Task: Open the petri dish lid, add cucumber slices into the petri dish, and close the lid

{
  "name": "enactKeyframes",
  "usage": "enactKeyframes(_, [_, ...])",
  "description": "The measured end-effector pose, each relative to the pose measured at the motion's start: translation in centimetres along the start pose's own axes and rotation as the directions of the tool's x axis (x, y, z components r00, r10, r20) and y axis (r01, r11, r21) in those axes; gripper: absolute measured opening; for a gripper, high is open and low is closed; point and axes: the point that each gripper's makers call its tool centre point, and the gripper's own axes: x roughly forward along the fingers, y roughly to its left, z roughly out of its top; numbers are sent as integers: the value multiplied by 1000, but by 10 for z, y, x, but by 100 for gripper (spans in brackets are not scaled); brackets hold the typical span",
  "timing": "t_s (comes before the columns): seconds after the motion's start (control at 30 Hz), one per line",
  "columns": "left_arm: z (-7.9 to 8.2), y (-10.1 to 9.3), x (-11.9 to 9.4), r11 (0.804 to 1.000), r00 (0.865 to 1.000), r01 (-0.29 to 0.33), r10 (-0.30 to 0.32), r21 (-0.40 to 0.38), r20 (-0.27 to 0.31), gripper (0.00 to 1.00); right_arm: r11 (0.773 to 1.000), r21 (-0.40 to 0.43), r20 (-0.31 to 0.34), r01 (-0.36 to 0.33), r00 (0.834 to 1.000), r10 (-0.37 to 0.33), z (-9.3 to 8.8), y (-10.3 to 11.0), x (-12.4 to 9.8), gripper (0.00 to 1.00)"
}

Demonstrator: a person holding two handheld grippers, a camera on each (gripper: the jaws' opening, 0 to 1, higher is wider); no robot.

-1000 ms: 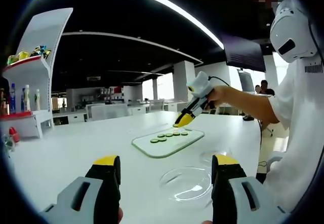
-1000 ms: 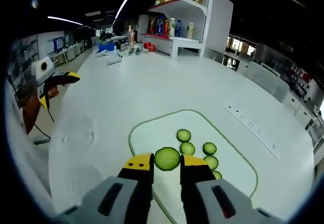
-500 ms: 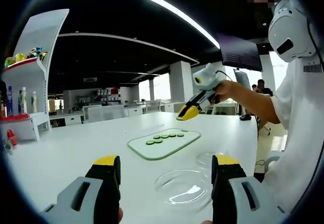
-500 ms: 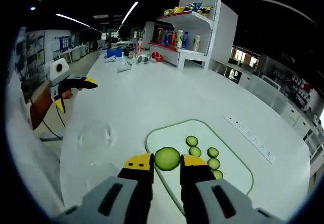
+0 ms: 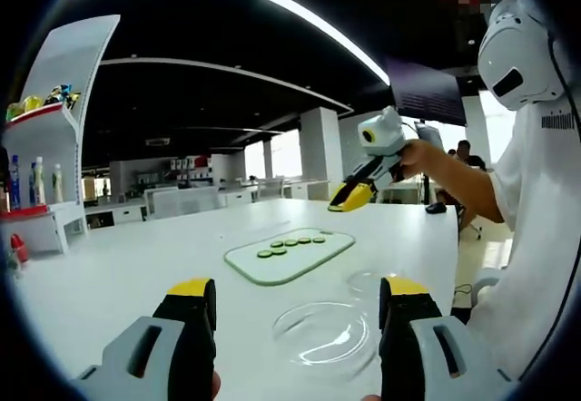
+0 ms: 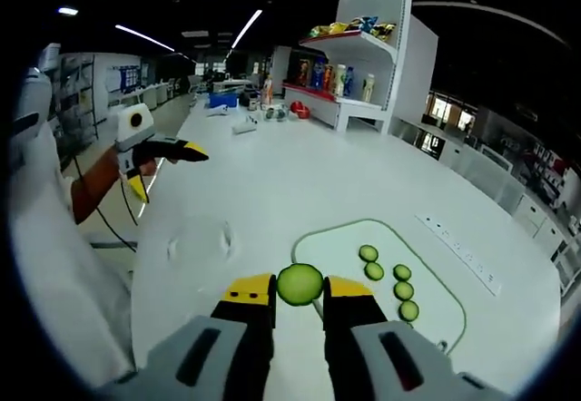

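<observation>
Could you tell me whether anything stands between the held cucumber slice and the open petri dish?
Nothing visible does: the right gripper holds the cucumber slice above bare table, and the petri dish lies uncovered.

Open clear petri dish (image 5: pixel 325 333), green cucumber slice (image 6: pixel 300 285) held aloft

My rig: two hand-held grippers, grey-bodied with black, yellow-tipped jaws.

In my left gripper view, the left gripper (image 5: pixel 298 321) shows pale grey housings with slotted cut-outs, black jaws and yellow caps. The right gripper (image 5: pixel 356 196) has a white rounded body with a yellow-ringed lens and a yellow-and-black beak. I wear a white short-sleeved shirt (image 5: pixel 536 238), and a thin dark cable (image 5: pixel 565 65) runs down it. In my right gripper view, the right gripper (image 6: pixel 299 292) looks the same grey, black and yellow.
</observation>
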Motion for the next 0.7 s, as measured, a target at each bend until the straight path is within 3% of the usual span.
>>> enactKeyframes(0.33, [-2, -1, 0, 1000, 1000, 7, -7, 5, -2, 73, 998, 10, 45, -61, 997, 60, 6, 25, -3, 20])
enactKeyframes(0.7, [-3, -3, 0, 1000, 1000, 9, -9, 10, -5, 73, 993, -34, 1, -109, 994, 109, -9, 54, 2, 20])
